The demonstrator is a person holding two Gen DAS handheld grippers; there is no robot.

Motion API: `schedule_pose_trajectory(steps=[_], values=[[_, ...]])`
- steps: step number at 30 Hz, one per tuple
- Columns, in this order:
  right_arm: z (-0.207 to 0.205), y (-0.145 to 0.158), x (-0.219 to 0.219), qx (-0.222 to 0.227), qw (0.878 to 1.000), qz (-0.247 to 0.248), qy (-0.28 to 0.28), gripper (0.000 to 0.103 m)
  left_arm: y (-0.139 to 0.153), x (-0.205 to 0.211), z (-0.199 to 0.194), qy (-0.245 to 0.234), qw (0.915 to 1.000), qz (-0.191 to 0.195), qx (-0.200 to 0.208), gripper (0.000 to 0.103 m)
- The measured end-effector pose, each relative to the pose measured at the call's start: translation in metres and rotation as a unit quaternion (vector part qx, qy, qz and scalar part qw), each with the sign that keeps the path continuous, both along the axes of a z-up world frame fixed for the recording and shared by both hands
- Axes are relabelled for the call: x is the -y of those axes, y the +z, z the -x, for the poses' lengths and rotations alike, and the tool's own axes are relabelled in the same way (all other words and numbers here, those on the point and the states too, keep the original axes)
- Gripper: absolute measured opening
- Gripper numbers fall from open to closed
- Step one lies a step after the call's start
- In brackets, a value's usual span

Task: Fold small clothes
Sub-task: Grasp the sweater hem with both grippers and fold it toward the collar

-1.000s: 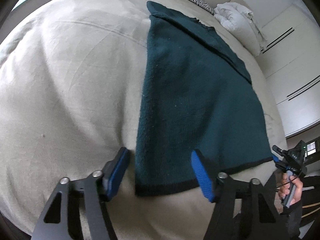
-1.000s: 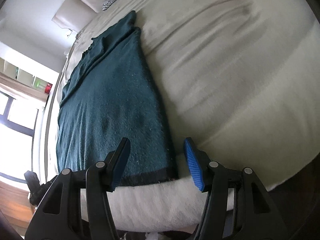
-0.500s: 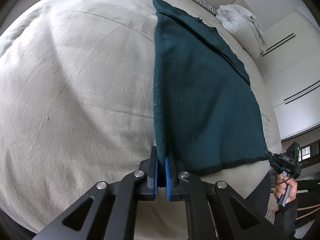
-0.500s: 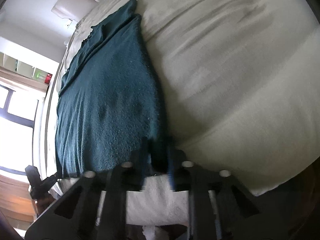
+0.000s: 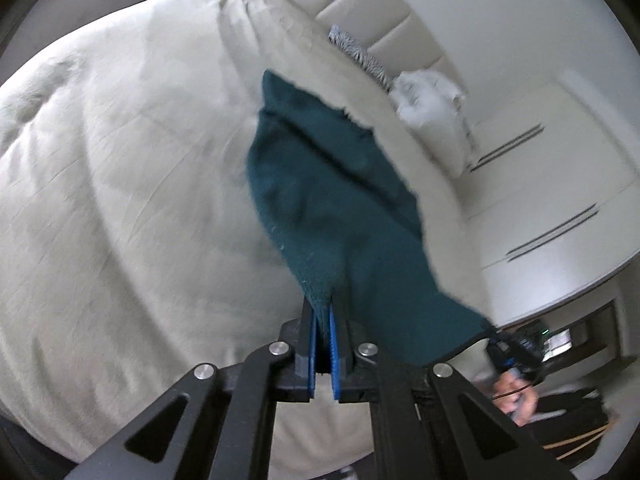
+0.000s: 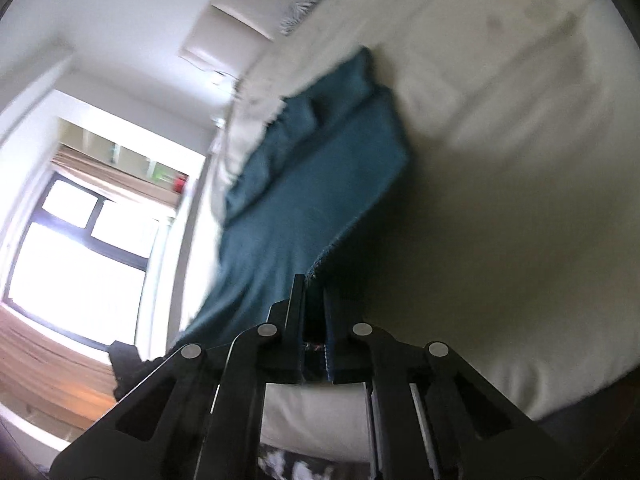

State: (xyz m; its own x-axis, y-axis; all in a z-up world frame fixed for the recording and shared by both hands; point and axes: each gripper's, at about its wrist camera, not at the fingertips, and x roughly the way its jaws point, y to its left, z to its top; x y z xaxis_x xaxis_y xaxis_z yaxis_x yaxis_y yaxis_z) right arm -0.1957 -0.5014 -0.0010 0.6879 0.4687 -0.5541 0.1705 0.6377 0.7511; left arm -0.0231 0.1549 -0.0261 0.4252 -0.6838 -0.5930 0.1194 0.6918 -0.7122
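A dark teal knitted garment [image 5: 340, 200] lies lengthwise on a beige bed [image 5: 120, 200], its near end lifted off the cover. My left gripper [image 5: 323, 320] is shut on the garment's near left corner. My right gripper [image 6: 314, 292] is shut on the near right corner of the garment [image 6: 304, 184]. The far end of the garment still rests on the bed. The right gripper also shows at the lower right of the left wrist view [image 5: 516, 354], and the left gripper at the lower left of the right wrist view [image 6: 124, 364]. Both views are motion-blurred.
A padded headboard [image 5: 376, 12], a zebra-print pillow [image 5: 360, 56] and a white bundle of bedding [image 5: 436, 96] lie at the far end. White wardrobe doors [image 5: 540, 184] stand to the right. A bright window [image 6: 72, 248] is to the left of the bed.
Both grippers closed on the garment's near corners, then lifted the near hem up off the bed. The cameras now tilt higher toward the headboard.
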Motion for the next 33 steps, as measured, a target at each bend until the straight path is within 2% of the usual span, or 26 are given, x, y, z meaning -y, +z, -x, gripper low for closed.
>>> schedule_pose_trajectory(steps=[5, 9, 15, 23, 28, 33], values=[[-0.037, 0.025, 0.004, 0.033, 0.999, -0.016, -0.015, 0.006, 0.013, -0.001, -0.022, 0.015, 0.9982, 0.057, 0.005, 0.006], [-0.067, 0.040, 0.013, 0.052, 0.998, -0.023, -0.037, 0.006, 0.016, -0.007, -0.051, 0.041, 0.9917, 0.122, -0.002, 0.006], [-0.126, 0.054, 0.035, 0.076, 0.993, -0.032, -0.079, 0.006, 0.018, -0.005, -0.113, 0.076, 0.9848, 0.156, -0.004, 0.006], [-0.211, 0.047, 0.068, 0.074, 0.988, -0.022, -0.132, 0.006, 0.025, 0.016, -0.201, 0.085, 0.9862, 0.141, 0.016, 0.006], [-0.270, 0.034, 0.073, 0.057, 0.989, 0.009, -0.137, 0.006, 0.016, 0.029, -0.261, 0.087, 0.9904, 0.107, 0.013, 0.006], [-0.329, 0.014, 0.080, 0.038, 0.989, 0.031, -0.142, 0.006, -0.006, 0.038, -0.314, 0.102, 0.9912, 0.084, 0.003, 0.006]])
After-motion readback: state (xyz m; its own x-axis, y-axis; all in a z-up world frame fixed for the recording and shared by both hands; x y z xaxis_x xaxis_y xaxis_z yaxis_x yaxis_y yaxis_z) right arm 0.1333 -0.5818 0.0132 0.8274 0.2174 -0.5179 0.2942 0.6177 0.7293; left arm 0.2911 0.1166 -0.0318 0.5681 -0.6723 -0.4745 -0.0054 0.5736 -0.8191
